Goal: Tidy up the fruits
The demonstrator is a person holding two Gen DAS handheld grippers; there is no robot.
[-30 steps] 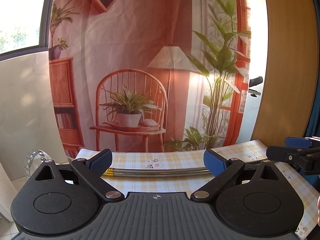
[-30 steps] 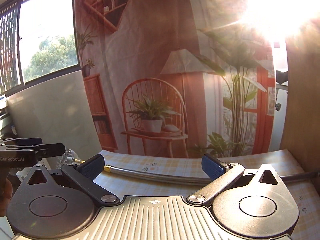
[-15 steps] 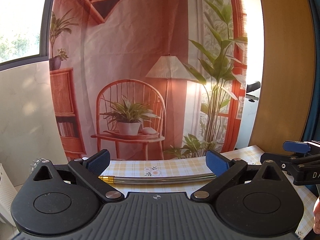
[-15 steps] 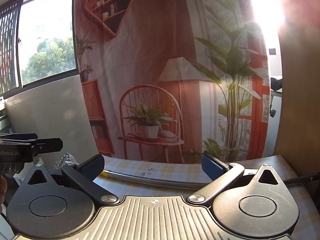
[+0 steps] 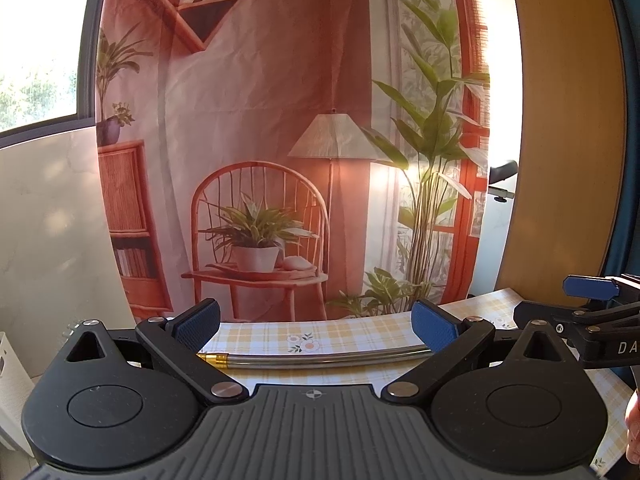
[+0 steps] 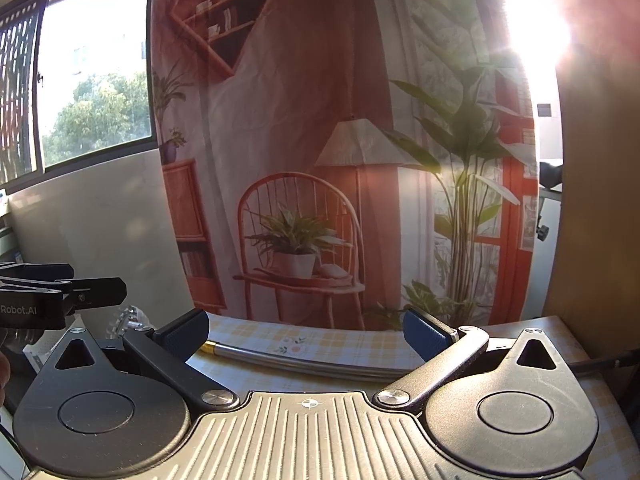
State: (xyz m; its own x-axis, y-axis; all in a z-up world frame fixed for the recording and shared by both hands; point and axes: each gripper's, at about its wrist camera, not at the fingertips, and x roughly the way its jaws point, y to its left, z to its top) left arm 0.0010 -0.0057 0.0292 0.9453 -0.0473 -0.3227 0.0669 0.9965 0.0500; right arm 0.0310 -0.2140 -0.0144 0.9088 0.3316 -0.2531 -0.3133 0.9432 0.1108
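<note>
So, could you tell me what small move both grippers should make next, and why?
Probably tilt both down toward the table. The left gripper and right gripper are open and empty, aimed at the printed backdrop; only the checked tablecloth and a metal hose show, no fruit.

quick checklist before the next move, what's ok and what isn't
1. Left gripper open with nothing between its fingers: ok.
2. Right gripper open with nothing between its fingers: ok.
3. Fruit in sight to pick: not ok; neither wrist view shows any fruit, only the checked tablecloth and the printed backdrop.
4. Place to put the fruit located: cannot tell; no bowl or basket is clearly visible.
5. Metal hose lying across the cloth ahead of both grippers: not ok as a clear path, so lift over it.
6. The two grippers apart from each other: ok; each shows at the other view's edge, not touching.
</note>
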